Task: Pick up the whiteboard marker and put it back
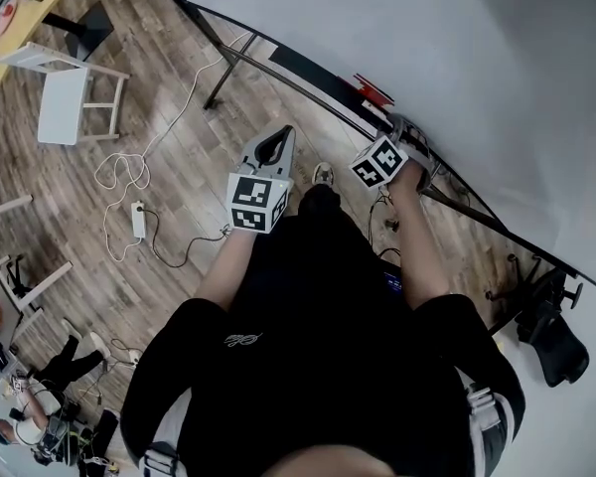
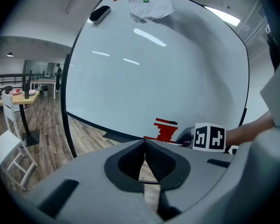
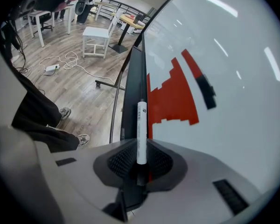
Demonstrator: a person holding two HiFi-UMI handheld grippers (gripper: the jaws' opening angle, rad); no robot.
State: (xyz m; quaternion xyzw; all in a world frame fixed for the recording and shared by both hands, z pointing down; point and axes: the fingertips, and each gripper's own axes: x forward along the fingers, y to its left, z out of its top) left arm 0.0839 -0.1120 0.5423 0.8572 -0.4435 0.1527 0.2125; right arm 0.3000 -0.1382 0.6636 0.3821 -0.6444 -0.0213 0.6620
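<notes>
**Gripper state.** The right gripper (image 3: 141, 146) is clamped on the marker (image 3: 141, 125), with its ribbed pads pressing the barrel from both sides. The left gripper (image 2: 144, 149) has its jaws pressed together with nothing between them. It is held apart from the work, at centre frame in the head view.

**Location.** In the right gripper view the marker sits at lower centre, over the black ledge (image 3: 130, 87) along the bottom edge of the whiteboard (image 3: 233, 69). It lies just left of the red drawing (image 3: 170, 97).

**Hazards.**
- The pads hold the marker near one end, so the long free end may pivot or slip in the grip.
- If it is released tilted or off the ledge, it will likely roll to the floor.

**Orientation.** The long axis runs parallel to the ledge. The white end points to the upper frame and the dark end points toward the camera.
</notes>
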